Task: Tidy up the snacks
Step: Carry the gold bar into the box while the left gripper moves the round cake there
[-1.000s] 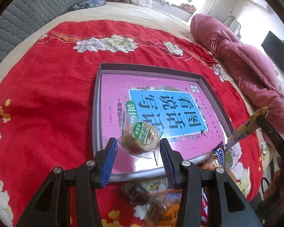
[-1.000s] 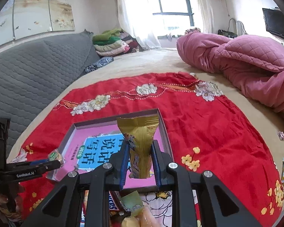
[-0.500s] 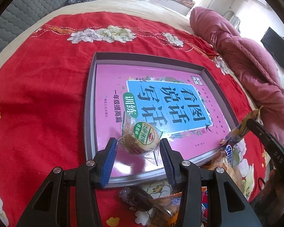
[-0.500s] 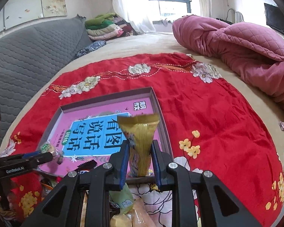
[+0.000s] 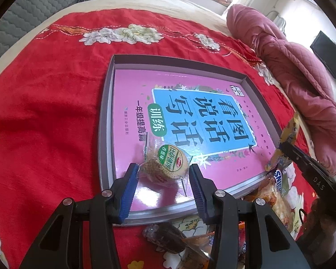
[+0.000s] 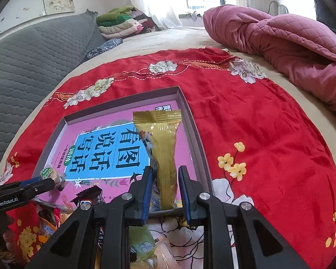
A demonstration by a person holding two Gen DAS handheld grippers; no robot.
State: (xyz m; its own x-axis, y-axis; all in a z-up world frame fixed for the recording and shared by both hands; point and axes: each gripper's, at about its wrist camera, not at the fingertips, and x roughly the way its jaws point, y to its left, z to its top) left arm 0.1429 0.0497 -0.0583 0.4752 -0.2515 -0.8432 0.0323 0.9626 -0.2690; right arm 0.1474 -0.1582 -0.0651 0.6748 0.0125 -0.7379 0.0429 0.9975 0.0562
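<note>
Both grippers loaded over the tray.
Right gripper clamped on gold snack packet, upright above tray near right corner; left gripper gripping round wrapped biscuit over pink book in tray; loose snacks on red blanket.

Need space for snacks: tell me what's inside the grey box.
In the grey box lies a pink Chinese workbook covering nearly the whole floor, with a round wrapped cake above it. Anything beneath the workbook is hidden.
</note>
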